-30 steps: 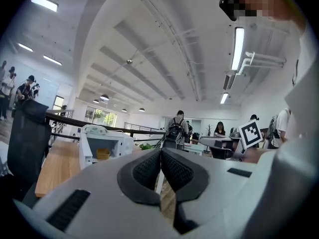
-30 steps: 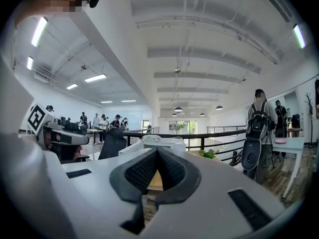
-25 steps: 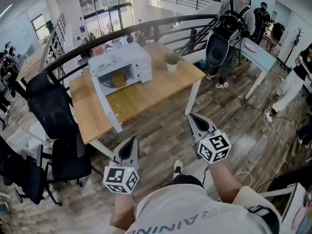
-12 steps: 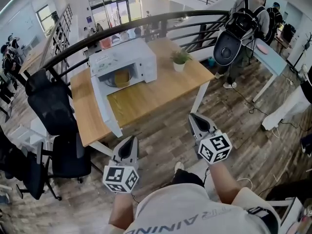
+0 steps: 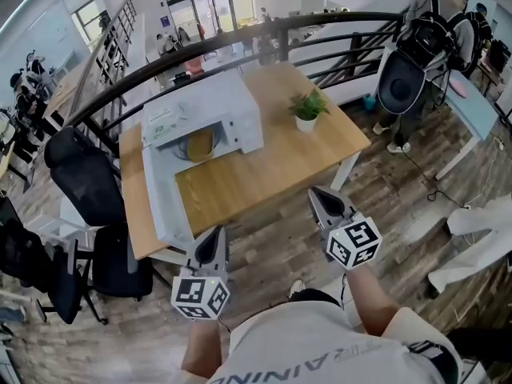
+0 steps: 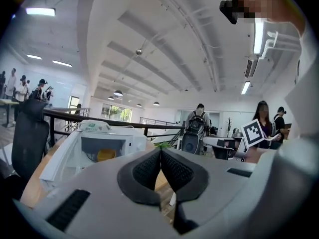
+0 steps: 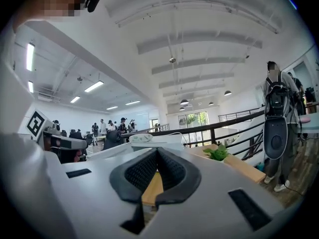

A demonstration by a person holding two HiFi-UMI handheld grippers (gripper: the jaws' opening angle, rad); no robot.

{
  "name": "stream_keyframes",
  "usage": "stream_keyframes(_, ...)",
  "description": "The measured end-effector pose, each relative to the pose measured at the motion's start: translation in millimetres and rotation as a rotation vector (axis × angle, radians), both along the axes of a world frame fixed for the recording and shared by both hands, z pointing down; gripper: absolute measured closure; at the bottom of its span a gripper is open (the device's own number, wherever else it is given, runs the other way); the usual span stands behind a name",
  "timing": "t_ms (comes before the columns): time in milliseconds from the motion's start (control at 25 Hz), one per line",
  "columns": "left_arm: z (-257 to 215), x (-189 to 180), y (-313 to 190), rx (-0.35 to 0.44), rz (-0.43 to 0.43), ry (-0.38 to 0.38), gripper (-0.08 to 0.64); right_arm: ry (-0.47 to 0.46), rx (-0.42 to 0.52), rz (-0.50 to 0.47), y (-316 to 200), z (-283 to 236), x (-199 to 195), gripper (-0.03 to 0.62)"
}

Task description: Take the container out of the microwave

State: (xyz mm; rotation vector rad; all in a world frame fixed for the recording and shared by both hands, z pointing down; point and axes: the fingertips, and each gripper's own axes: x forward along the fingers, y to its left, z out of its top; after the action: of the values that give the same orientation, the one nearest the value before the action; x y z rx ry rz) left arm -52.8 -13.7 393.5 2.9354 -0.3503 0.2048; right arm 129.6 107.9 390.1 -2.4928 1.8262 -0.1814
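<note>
Now you stand closer to the table (image 5: 264,166) than a second ago, both grippers carried forward with you, so the reach is nearly on. Starting at the left: the chair (image 5: 80,178) sits beside the table's left end, and the microwave (image 5: 210,106) door (image 5: 162,202) hangs wide open, swung out toward you past the table's front edge (mind it as you step in). Inside the cavity the yellow container (image 5: 200,144) rests untouched, and the left gripper view shows it plainly too. Your left gripper (image 5: 210,240) is short of the table edge, just right of the door, jaws pressed together on nothing. Further right, the plant (image 5: 307,107) stands well apart from the microwave. Your right gripper (image 5: 323,202) is likewise short of the table, jaws closed and empty. My read: you're on the approach with nothing grasped yet, and at least one pair of jaws has to spread before it goes into the cavity.
</note>
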Motion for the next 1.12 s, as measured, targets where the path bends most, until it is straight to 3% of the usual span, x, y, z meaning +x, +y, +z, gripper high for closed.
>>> stream_keyframes(320, 10, 65, -9, -0.002, -0.086, -0.009, 0.528, 0.006, -0.035, -0.1, -12, 14, 70, 0.571)
stream_keyframes(840, 21, 134, -35, -0.004, -0.086, -0.031, 0.528, 0.029, -0.072, -0.203, -43, 24, 108, 0.571)
stream_keyframes(1120, 26, 142, -76, 0.002, -0.129, -0.039, 0.529, 0.04, -0.066, -0.28, -103, 23, 118, 0.571)
